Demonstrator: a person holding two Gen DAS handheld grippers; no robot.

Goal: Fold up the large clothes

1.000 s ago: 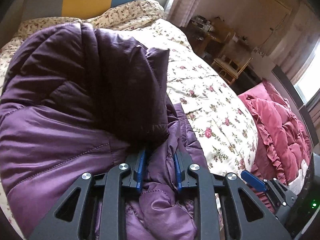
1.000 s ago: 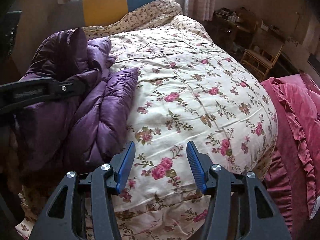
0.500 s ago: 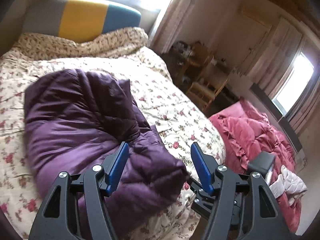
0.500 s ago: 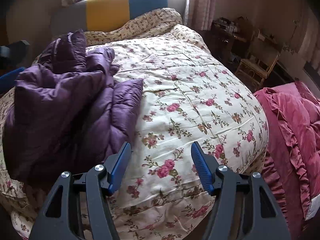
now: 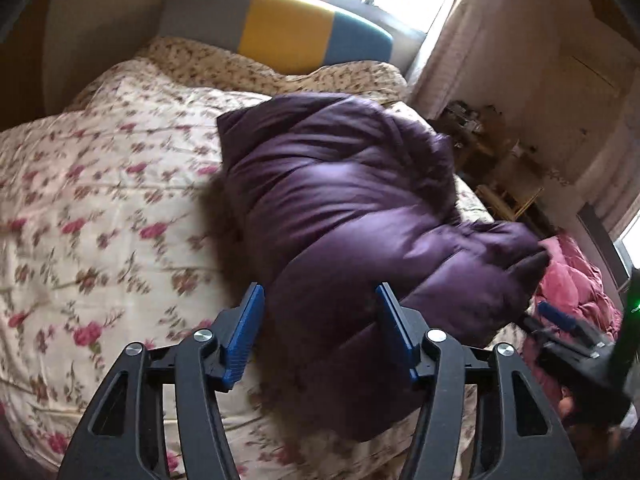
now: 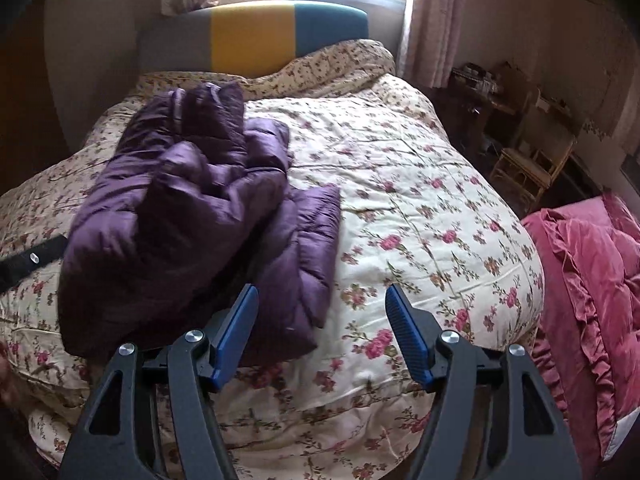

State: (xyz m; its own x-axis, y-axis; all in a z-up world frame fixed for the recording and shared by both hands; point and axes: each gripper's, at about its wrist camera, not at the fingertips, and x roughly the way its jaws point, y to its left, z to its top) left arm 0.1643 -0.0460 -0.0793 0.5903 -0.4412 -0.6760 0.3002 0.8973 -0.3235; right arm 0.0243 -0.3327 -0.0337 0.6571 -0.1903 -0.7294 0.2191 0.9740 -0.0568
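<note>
Left gripper (image 5: 318, 326) angled down over the bed, jaws apart and closing, nothing pinched; the purple jacket (image 5: 360, 216) lies beyond its tips at frame centre. Right gripper (image 6: 320, 330) also tilted down, jaws wide and opening, empty, above the floral quilt (image 6: 420, 240). In the right view the jacket (image 6: 192, 216), folded in a heap, sits left of centre on the quilt.

The jacket (image 6: 192, 224) lies on the quilt's (image 6: 420, 208) left half, the headboard (image 6: 256, 36) behind.
</note>
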